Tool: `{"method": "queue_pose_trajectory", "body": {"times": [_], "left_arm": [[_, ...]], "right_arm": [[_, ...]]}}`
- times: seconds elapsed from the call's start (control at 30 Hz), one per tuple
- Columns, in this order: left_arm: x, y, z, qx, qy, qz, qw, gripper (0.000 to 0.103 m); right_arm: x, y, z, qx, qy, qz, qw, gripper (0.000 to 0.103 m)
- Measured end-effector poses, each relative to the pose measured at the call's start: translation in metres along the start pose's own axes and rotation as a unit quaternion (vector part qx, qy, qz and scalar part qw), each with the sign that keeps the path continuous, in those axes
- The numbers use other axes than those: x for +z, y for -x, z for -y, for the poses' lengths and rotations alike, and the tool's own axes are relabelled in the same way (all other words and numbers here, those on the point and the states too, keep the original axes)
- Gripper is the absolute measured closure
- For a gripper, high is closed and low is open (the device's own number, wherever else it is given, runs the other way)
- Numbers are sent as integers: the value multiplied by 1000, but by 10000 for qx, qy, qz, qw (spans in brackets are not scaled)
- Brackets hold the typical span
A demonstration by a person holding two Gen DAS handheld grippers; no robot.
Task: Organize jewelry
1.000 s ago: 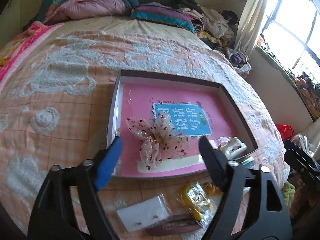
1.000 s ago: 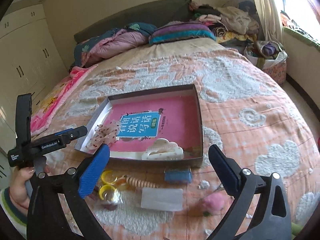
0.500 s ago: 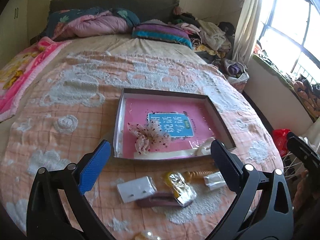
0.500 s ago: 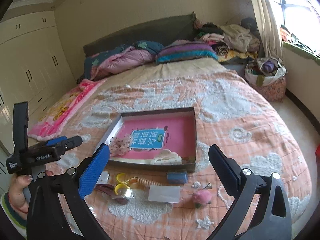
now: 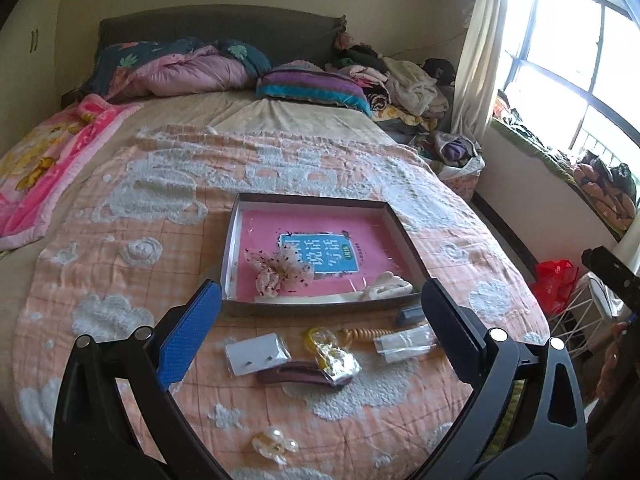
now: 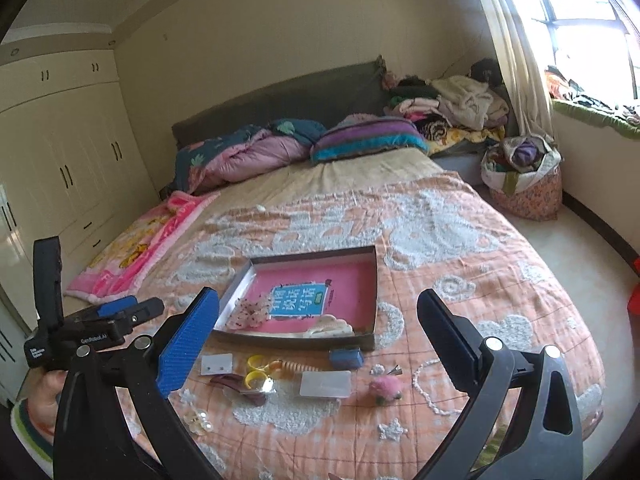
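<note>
On the peach quilted bedspread [image 5: 120, 280], the left claw [image 5: 320, 324] hangs wide open with nothing between its fingers, above a row of small pieces. Leftmost in its view lies a white earring card in a clear sleeve [image 5: 256, 354], then a dark maroon hair clip [image 5: 296, 376], a yellow ring-shaped piece in crinkled plastic [image 5: 332, 354] and a clear packet [image 5: 404, 344]. Beyond them sits the shallow dark-rimmed cardboard box with a pink lining [image 5: 236, 248], holding a speckled sheer bow [image 5: 276, 272] at its left and a cream hair claw clip [image 5: 386, 286] at its near right corner. The right claw [image 6: 318, 338] also gapes empty. In its view a blue block [image 6: 346, 358] lies just beside the box's front wall, with a pink fuzzy ornament [image 6: 386, 390] and a white bead string [image 6: 430, 388] further right.
</note>
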State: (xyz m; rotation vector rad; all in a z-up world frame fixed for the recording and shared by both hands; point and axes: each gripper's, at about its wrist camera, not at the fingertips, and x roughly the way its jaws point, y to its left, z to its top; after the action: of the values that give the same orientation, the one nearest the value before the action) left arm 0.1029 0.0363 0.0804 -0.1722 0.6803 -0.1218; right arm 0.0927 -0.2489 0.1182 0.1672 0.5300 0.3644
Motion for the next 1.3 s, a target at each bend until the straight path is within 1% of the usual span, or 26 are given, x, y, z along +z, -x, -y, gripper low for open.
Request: {"method": "queue_pose_trajectory", "body": {"times": [0.2, 0.27, 0.37, 0.57, 0.73, 0.97, 1.3], "left_arm": [[-5, 23, 12, -37, -154, 109, 9998, 9], [-6, 29, 14, -59, -173, 135, 9997, 9], [-11, 38, 16, 24, -240, 177, 9996, 9], [-21, 45, 13, 136, -213, 124, 9996, 9], [-36, 48, 10, 207, -254, 56, 9994, 9], [-61, 39, 1, 327, -295, -253, 9987, 9], [-101, 18, -13, 377, -267, -862, 9952, 9]], "right_arm": [[1, 27, -4, 102, 41, 199, 9997, 4], [-1, 33, -6, 195, 57, 223, 9995, 4], [-5, 39, -8, 263, 108, 171, 9995, 4], [-12, 43, -9, 328, 192, 88, 9992, 4], [-25, 42, -4, 244, 203, -66, 9995, 4], [-42, 30, 9, 91, 55, -323, 9994, 4], [-66, 5, 6, 153, 58, -702, 9974, 4]]}}
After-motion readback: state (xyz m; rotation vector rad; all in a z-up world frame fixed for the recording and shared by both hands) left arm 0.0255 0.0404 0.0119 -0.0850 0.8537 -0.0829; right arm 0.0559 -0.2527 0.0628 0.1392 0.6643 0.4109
